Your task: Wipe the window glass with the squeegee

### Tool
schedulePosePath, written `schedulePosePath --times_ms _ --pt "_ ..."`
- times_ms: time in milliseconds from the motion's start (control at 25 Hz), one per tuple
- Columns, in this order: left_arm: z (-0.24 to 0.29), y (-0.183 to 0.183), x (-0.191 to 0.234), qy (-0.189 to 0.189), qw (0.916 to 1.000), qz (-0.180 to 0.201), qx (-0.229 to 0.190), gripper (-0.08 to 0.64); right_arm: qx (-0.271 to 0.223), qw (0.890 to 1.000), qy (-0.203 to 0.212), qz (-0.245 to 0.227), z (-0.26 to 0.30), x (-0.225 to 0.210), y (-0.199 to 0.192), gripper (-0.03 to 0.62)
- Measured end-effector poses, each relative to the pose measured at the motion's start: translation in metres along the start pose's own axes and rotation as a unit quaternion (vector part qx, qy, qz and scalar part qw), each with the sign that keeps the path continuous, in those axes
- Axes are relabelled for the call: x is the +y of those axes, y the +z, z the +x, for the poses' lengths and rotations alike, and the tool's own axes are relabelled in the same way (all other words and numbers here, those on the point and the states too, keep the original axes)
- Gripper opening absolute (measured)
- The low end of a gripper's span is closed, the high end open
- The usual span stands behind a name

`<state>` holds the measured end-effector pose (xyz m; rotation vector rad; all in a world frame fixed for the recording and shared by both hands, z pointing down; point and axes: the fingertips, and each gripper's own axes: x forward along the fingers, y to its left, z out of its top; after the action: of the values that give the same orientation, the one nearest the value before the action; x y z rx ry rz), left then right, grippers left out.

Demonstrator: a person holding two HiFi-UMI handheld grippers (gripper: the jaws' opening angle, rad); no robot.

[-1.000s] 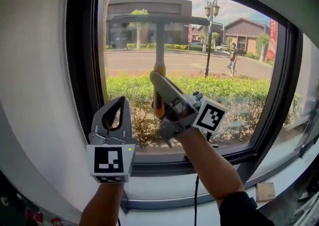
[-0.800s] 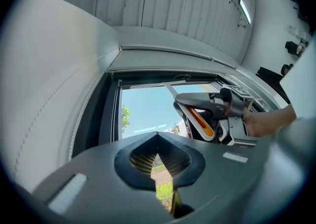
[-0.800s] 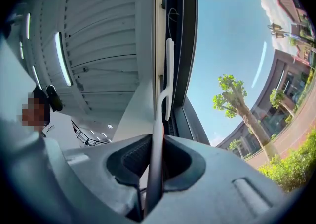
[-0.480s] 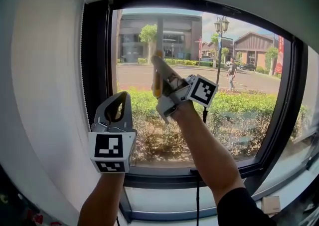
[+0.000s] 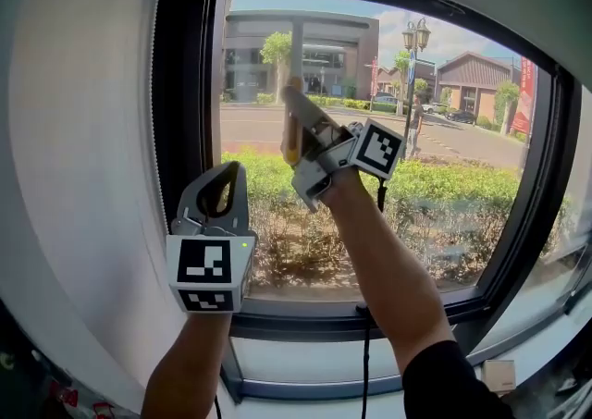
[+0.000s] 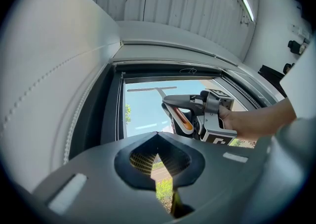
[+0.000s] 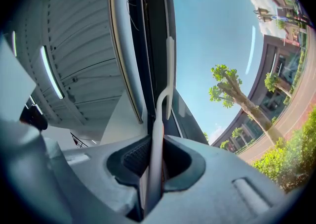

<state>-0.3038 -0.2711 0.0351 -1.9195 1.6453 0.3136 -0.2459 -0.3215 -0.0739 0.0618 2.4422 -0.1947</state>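
Observation:
My right gripper (image 5: 296, 103) is raised against the window glass (image 5: 453, 140) and shut on the squeegee's orange handle (image 5: 291, 151). Its pale shaft (image 5: 297, 49) runs up the pane. In the left gripper view the blade (image 6: 150, 88) lies level just under the top frame. The right gripper view shows the shaft (image 7: 157, 134) pinched between the jaws of the right gripper (image 7: 153, 144) and the blade (image 7: 170, 69) along the dark frame. My left gripper (image 5: 225, 188) hangs lower left beside the frame, shut and empty; from its own view the left gripper (image 6: 158, 134) has its jaws together.
A black window frame (image 5: 188, 93) borders the glass, with a white wall (image 5: 83, 130) and a beaded blind cord (image 6: 79, 114) to the left. The sill (image 5: 305, 352) lies below, crossed by a black cable (image 5: 363, 362). A small brown box (image 5: 499, 375) sits at lower right.
My right gripper has carried the squeegee up the glass, from mid-pane to near the top frame. The left gripper has stayed put.

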Motion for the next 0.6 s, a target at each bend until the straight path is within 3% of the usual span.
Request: schedulePosePath --times_ms 600 --pt "-0.02 -0.026 -0.015 -0.003 0.9995 -0.017 0.025 0.011 0.015 0.999 -0.025 0.031 -0.036 -0.004 -0.039 0.044"
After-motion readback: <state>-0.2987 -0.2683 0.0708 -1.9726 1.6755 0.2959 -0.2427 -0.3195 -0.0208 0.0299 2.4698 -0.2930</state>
